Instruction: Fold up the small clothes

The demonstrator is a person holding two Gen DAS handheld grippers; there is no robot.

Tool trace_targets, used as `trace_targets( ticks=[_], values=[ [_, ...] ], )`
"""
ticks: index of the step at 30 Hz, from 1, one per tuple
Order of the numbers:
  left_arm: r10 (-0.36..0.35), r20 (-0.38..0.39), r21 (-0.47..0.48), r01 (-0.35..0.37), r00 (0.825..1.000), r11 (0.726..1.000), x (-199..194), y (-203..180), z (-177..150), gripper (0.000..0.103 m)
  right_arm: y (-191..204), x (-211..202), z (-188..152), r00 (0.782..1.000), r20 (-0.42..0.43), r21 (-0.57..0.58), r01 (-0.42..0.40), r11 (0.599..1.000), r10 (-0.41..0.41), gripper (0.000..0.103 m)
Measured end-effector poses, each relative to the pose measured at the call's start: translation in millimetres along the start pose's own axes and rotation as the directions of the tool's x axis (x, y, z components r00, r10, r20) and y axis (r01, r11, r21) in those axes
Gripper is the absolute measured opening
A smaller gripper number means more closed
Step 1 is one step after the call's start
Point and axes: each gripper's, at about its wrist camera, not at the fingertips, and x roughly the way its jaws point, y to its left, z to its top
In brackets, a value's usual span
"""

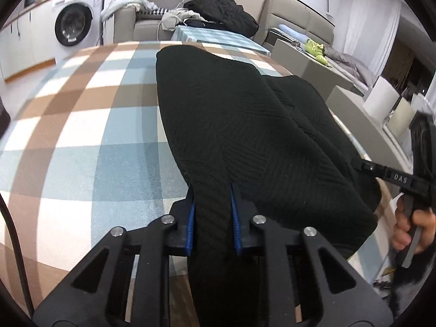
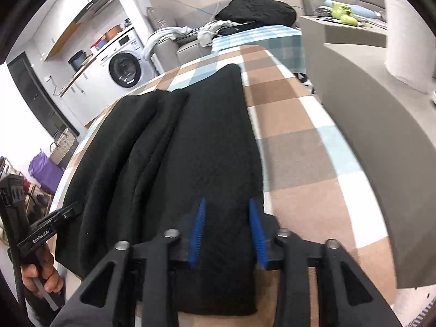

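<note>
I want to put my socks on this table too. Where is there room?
There is bare checked cloth left of the black garment, toward the washing machine. There is another strip on its right, before the table edge. The middle is crowded: the garment lies there, with the left gripper and right gripper at its near end.

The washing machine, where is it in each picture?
Left wrist view: the washing machine is at the top left, far behind the checked tablecloth.
Right wrist view: the washing machine is at the upper left, nearer the middle, tilted, past the far end of the black garment.
Shared landmark: the black bundle on the sofa, to the right of the machine in both views.
</note>
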Motion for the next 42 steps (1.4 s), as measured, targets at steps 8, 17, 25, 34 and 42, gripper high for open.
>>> trace_targets(
  ticks=[8, 17, 25, 34, 42],
  values=[
    [0.050, 0.022, -0.020, -0.050, 0.999, 0.999, -30, 38, -12, 0.017, 41, 4, -11, 0.998, -0.042, -0.079, -0.039, 0.996, 0.036, 0.027],
    [0.094, 0.016, -0.092, -0.092, 0.995, 0.991, -57, 77, -28, 0.027, 83, -1, -19, 0.998, -0.067, -0.207, -0.024, 0.978, 0.011, 0.031],
    [0.094, 0.097, -0.094, -0.085, 0.991, 0.992, -80, 78, -27, 0.077, 118, -13, -3, 0.978, -0.035, -0.194, -0.207, 0.959, 0.204, 0.047],
    [0.099, 0.108, -0.107, -0.088, 0.989, 0.990, -86, 78, -29, 0.077, 136, 64, 12, 0.942, -0.148, -0.066, -0.312, 0.948, 0.300, 0.034],
    [0.094, 0.118, -0.110, -0.081, 0.989, 0.991, -89, 76, -28, 0.077, 151, 13, 35, 0.955, 0.050, -0.214, -0.277, 0.937, 0.294, 0.005]
  ],
)
